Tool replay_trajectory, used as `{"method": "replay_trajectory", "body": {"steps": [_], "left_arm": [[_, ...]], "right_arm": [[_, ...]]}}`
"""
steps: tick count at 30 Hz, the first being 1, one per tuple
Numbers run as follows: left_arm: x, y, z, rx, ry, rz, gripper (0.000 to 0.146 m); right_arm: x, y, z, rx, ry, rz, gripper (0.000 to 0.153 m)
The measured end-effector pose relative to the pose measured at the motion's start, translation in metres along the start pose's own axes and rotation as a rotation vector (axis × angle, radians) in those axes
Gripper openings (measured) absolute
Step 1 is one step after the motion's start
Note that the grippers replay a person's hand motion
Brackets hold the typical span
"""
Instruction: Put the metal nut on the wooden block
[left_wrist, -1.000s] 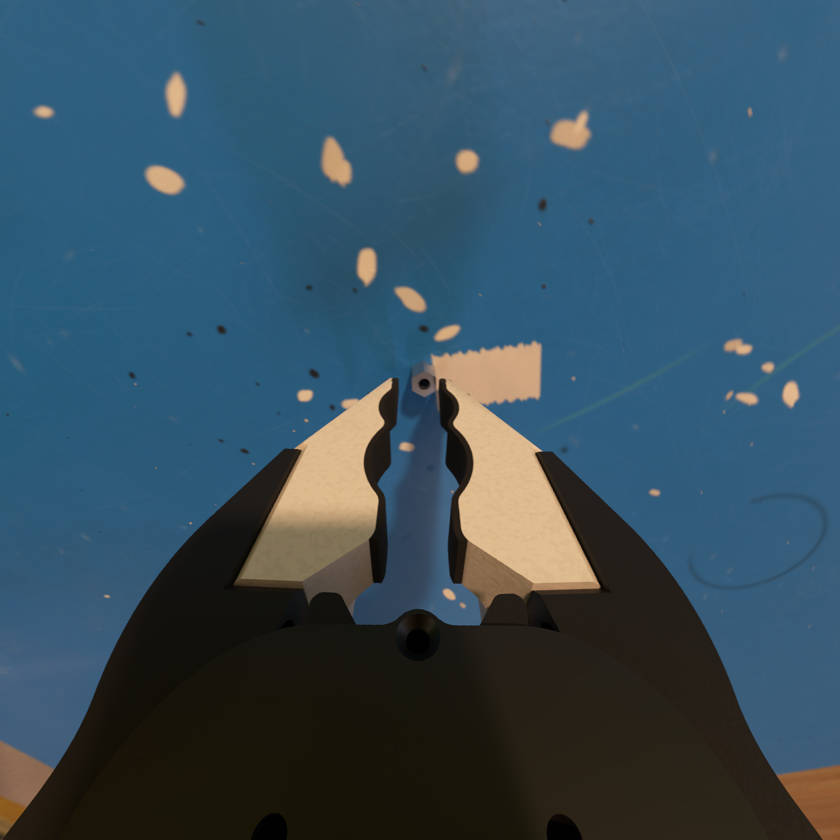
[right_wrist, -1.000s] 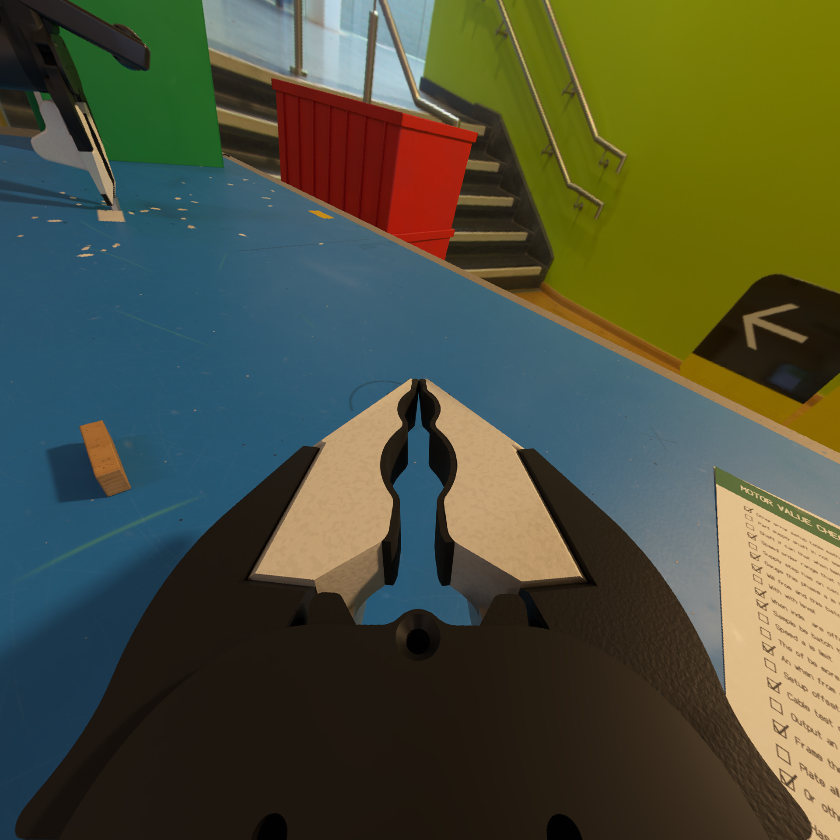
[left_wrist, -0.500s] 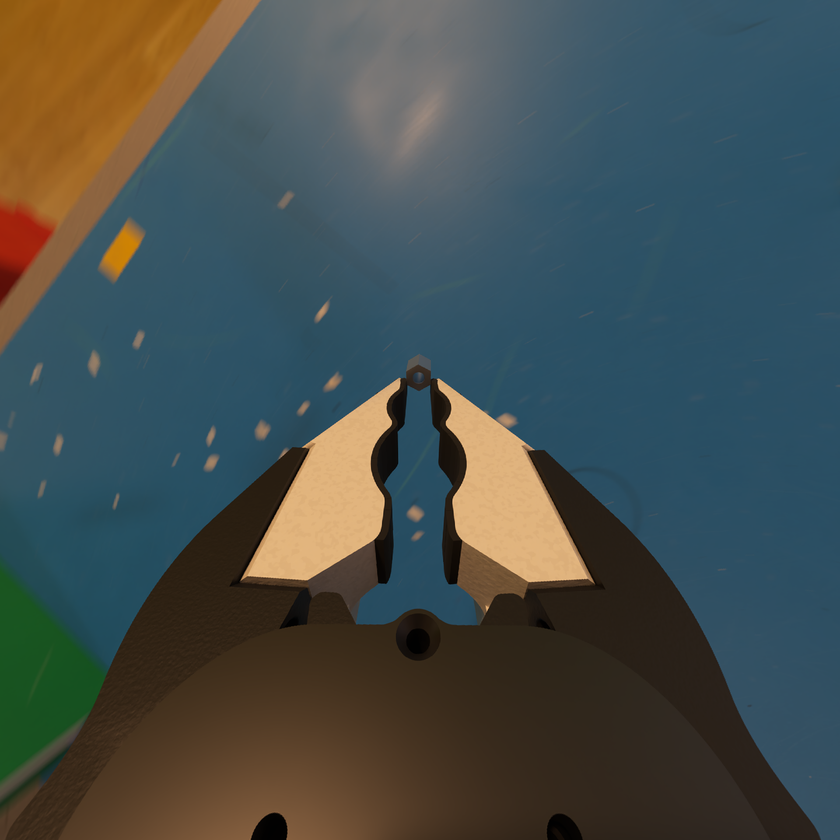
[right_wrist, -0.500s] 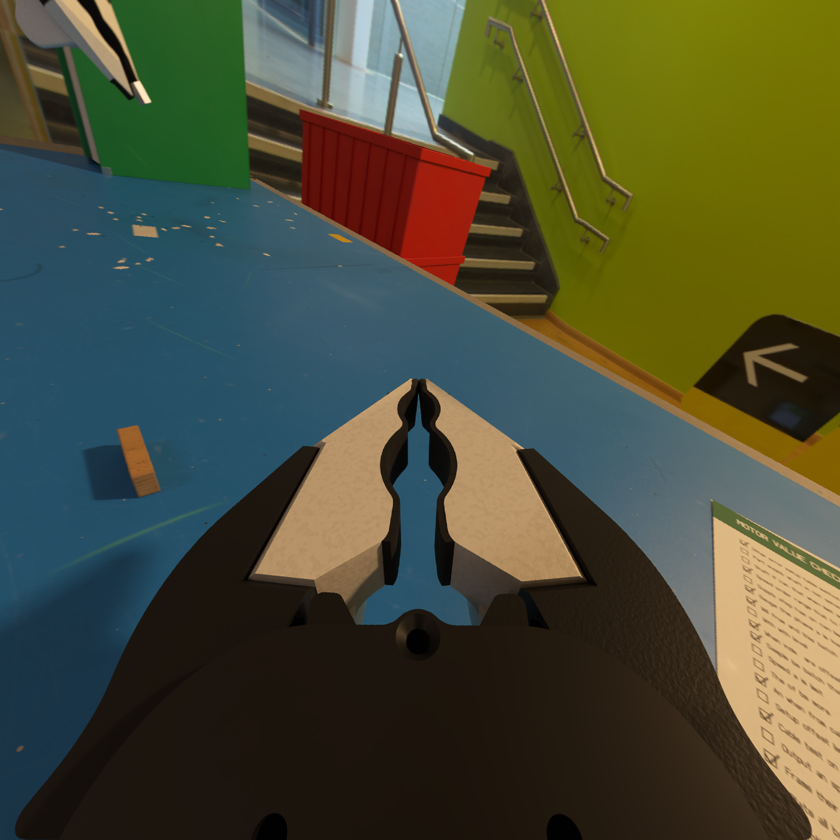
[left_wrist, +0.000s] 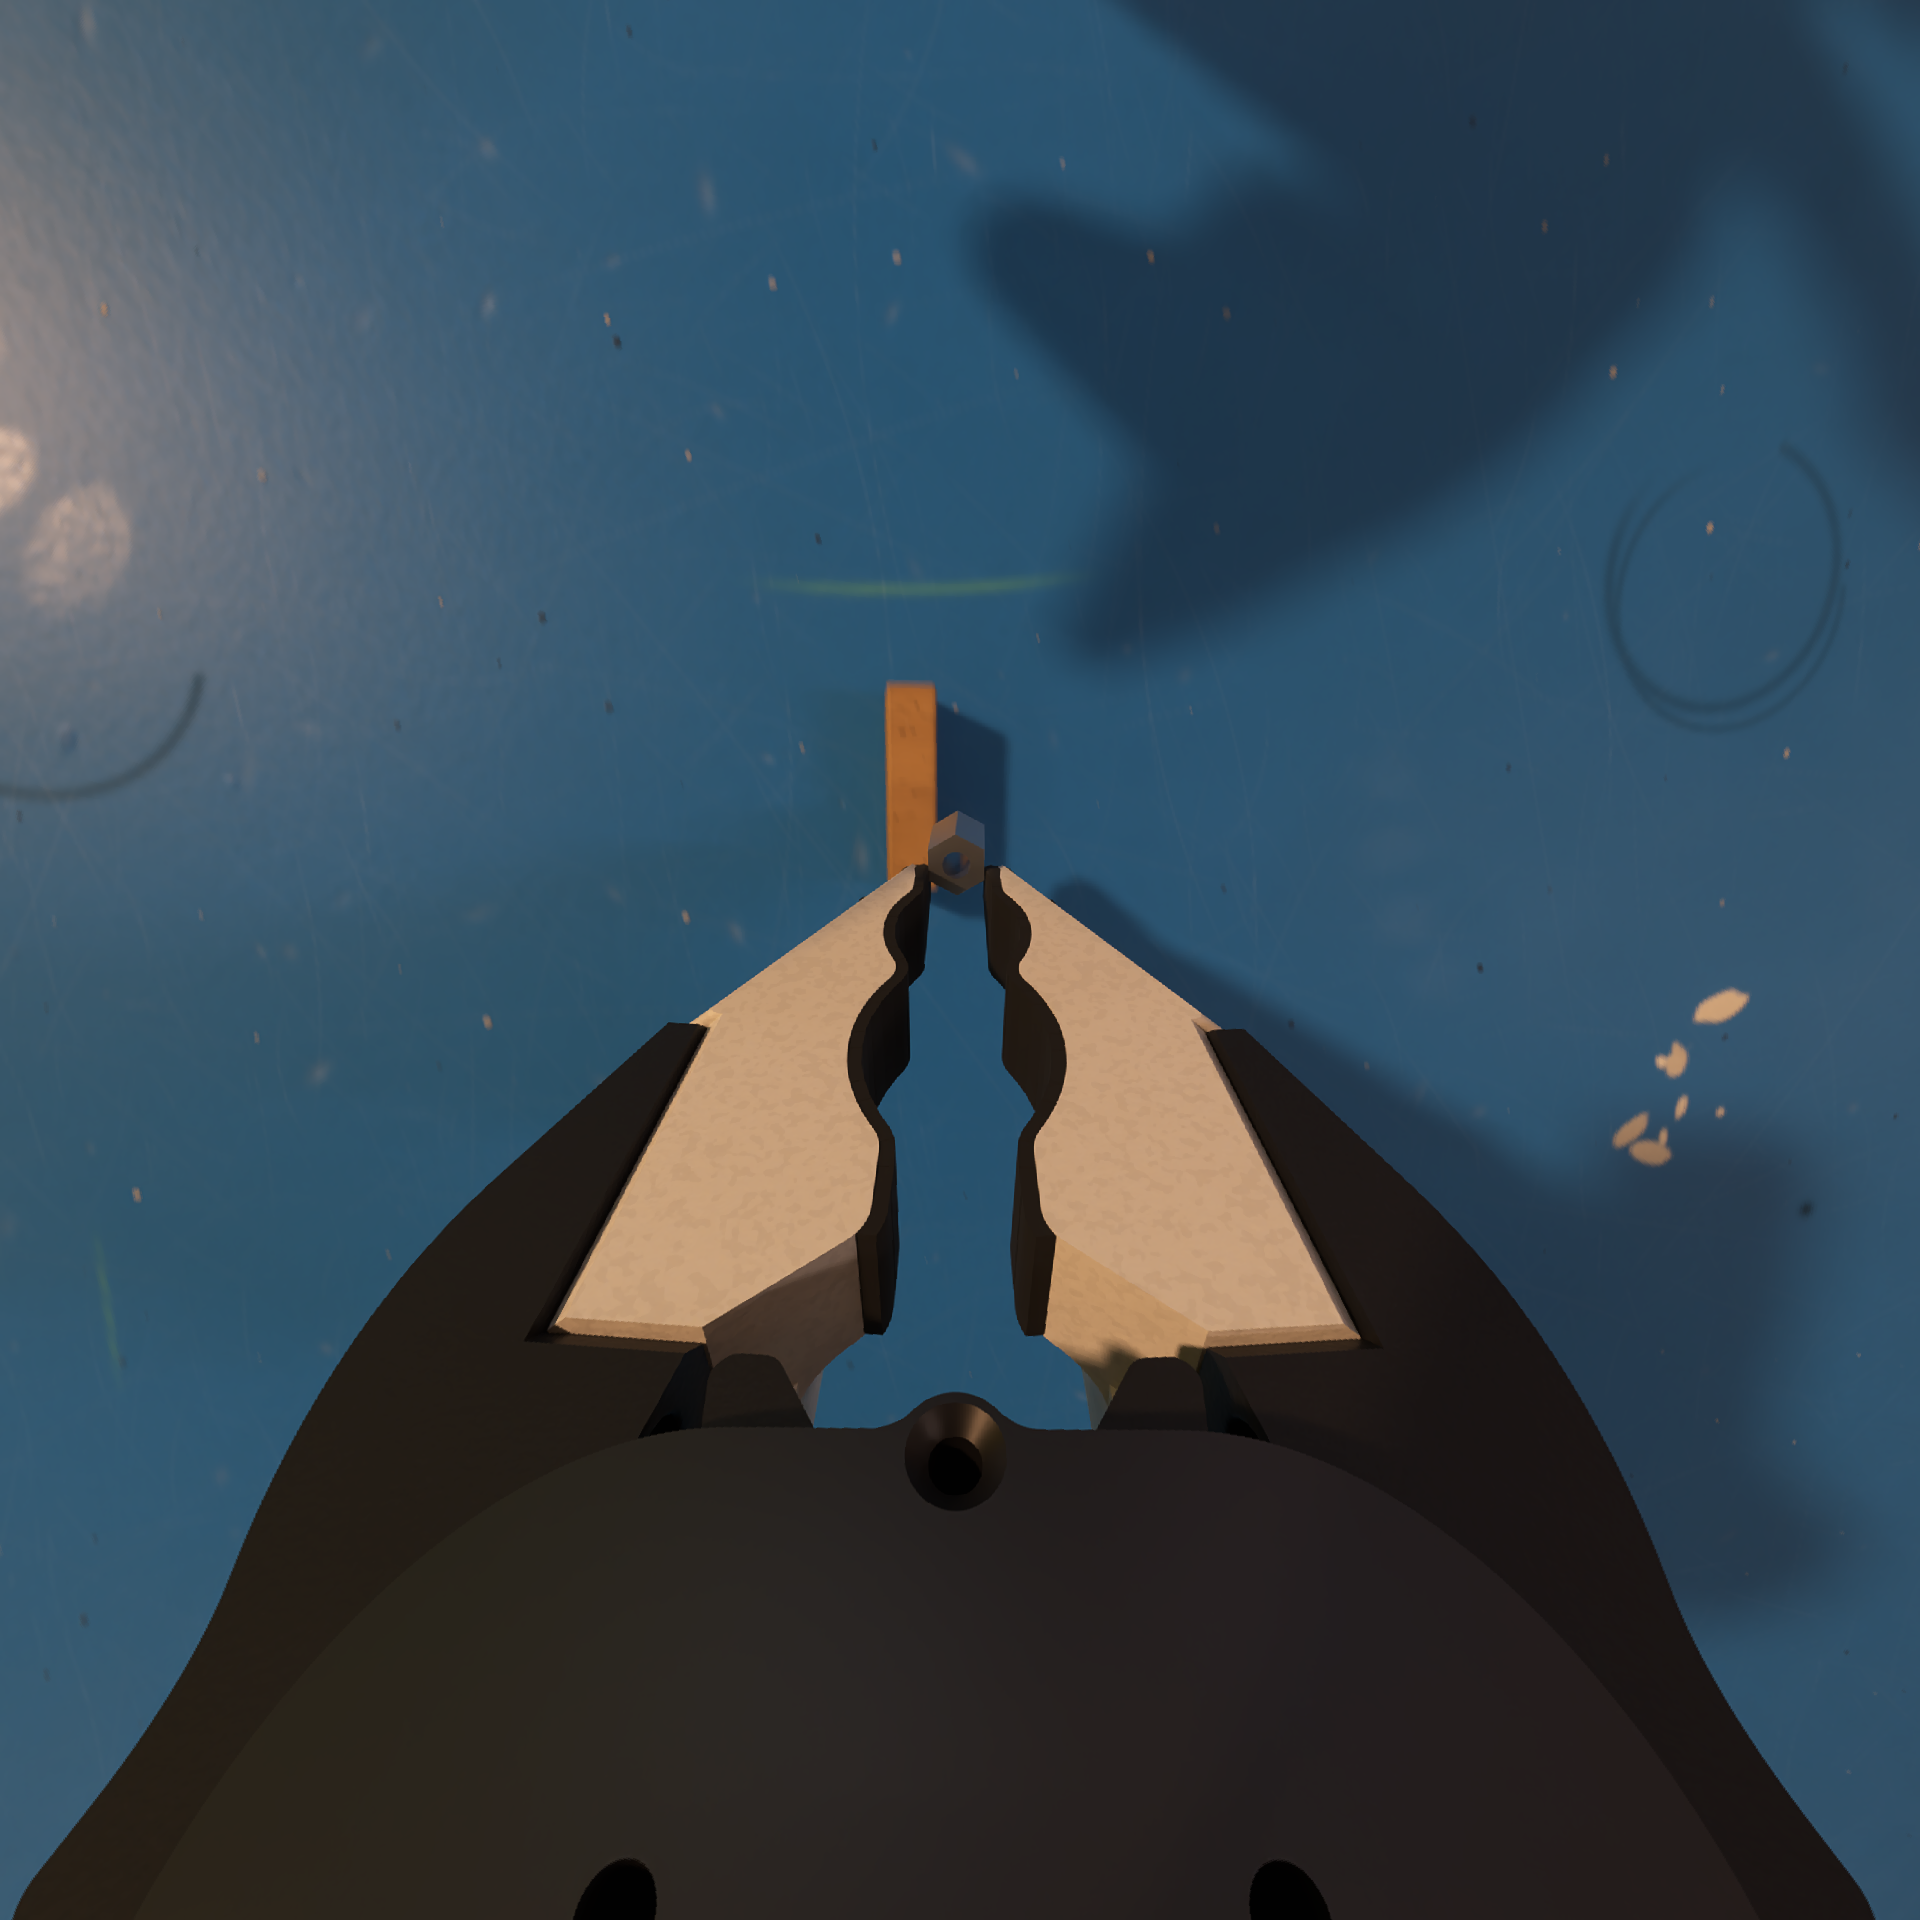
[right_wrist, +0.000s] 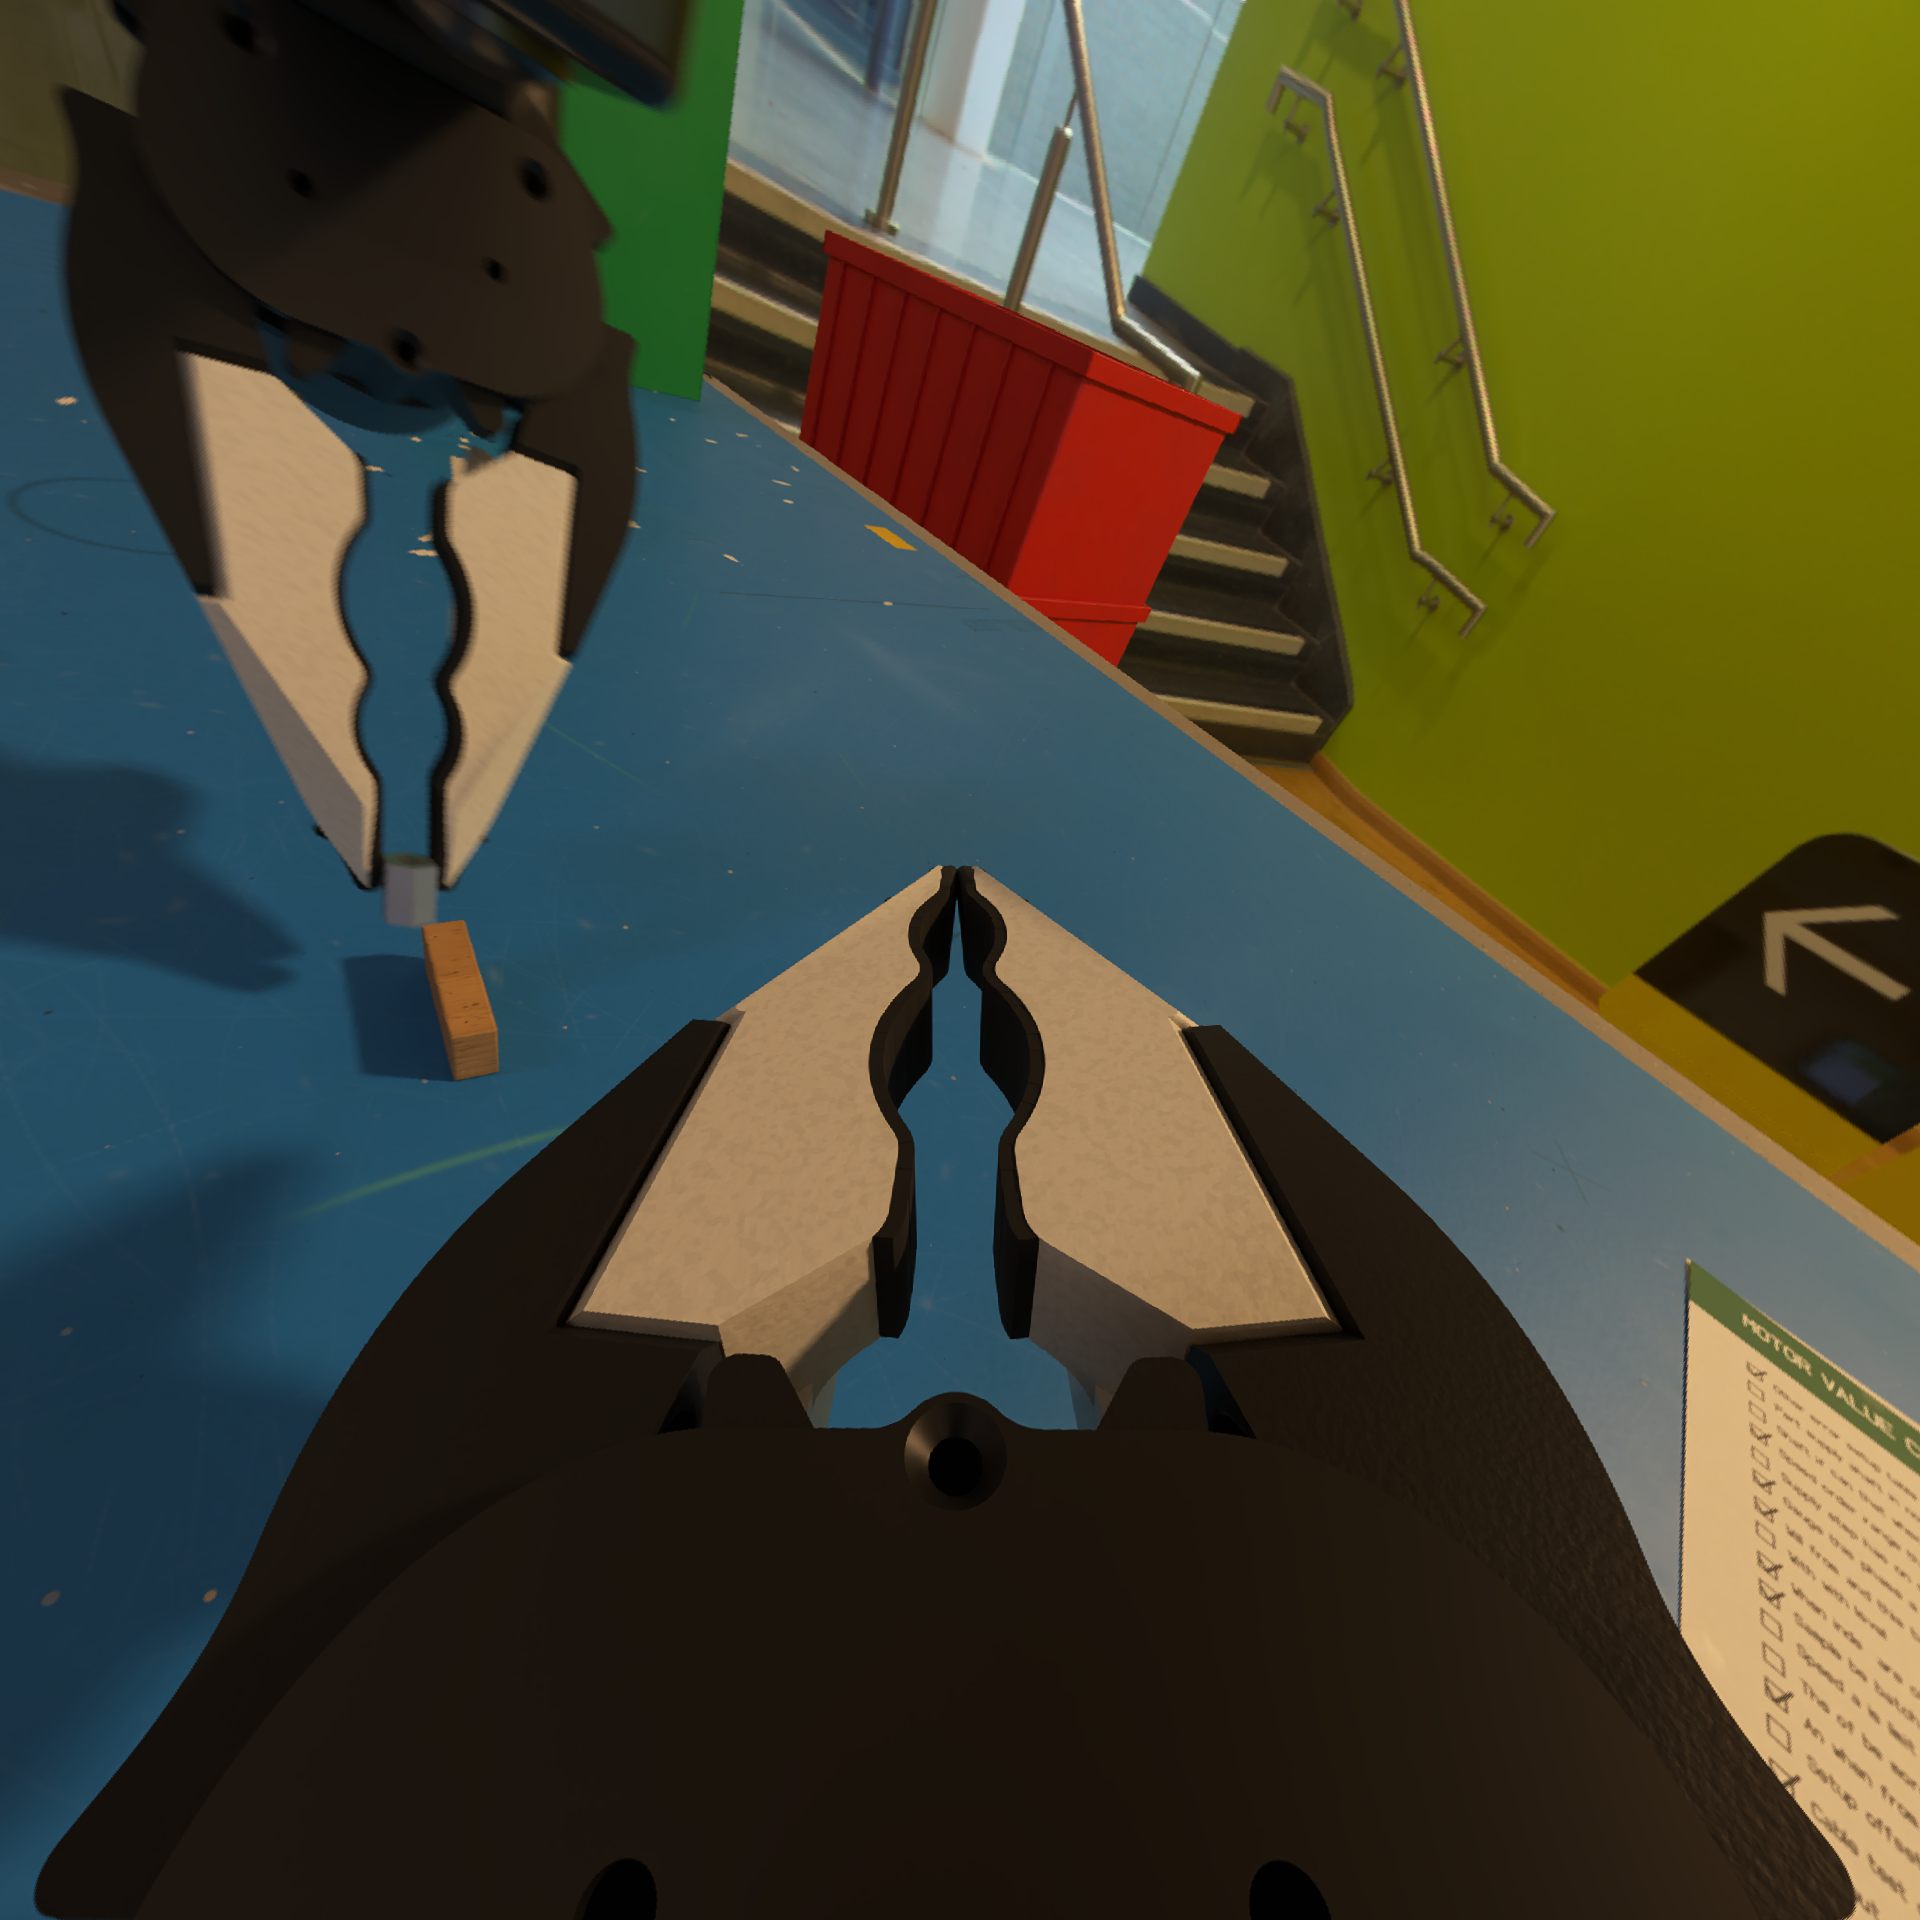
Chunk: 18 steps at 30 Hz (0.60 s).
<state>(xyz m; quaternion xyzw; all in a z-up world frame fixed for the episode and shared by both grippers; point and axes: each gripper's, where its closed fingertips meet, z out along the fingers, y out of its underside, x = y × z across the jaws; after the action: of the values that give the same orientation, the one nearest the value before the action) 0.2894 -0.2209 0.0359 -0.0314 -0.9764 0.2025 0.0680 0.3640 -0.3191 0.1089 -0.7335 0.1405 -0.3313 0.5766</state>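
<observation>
My left gripper (left_wrist: 954, 881) is shut on a small grey hexagonal metal nut (left_wrist: 956, 853), pinched at its fingertips. It points down over the blue table. The narrow orange wooden block (left_wrist: 909, 774) stands on its edge just below and beyond the nut. In the right wrist view the left gripper (right_wrist: 407, 881) hangs with the nut (right_wrist: 410, 891) just above the far end of the block (right_wrist: 460, 997), a small gap between them. My right gripper (right_wrist: 956, 878) is shut and empty, to the right of the block, above the table.
The blue table (right_wrist: 779, 790) has pale chipped spots (left_wrist: 1662, 1091) and ring marks (left_wrist: 1720, 592). Its edge runs diagonally at the right. A red bin (right_wrist: 997, 436) and stairs stand beyond it. A printed sheet (right_wrist: 1808, 1538) lies on the table at the right.
My left gripper closed on the nut, lifted it and carried it across the table to just above the wooden block. The right gripper stayed shut and shifted only slightly.
</observation>
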Motion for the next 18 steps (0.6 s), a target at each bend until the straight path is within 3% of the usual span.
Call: {"method": "replay_trajectory", "body": {"steps": [4,16,18], "left_arm": [[-0.010,-0.016,0.008,-0.006,0.034,-0.007,0.010],[-0.009,-0.009,0.013,-0.031,0.113,-0.060,0.010],[-0.009,-0.011,0.012,-0.011,0.113,-0.062,0.027]], "right_arm": [[-0.006,-0.004,-0.001,0.000,-0.021,-0.039,0.000],[-0.013,-0.003,0.000,-0.020,-0.047,-0.087,0.000],[-0.013,-0.002,0.000,-0.021,-0.047,-0.085,0.000]]}}
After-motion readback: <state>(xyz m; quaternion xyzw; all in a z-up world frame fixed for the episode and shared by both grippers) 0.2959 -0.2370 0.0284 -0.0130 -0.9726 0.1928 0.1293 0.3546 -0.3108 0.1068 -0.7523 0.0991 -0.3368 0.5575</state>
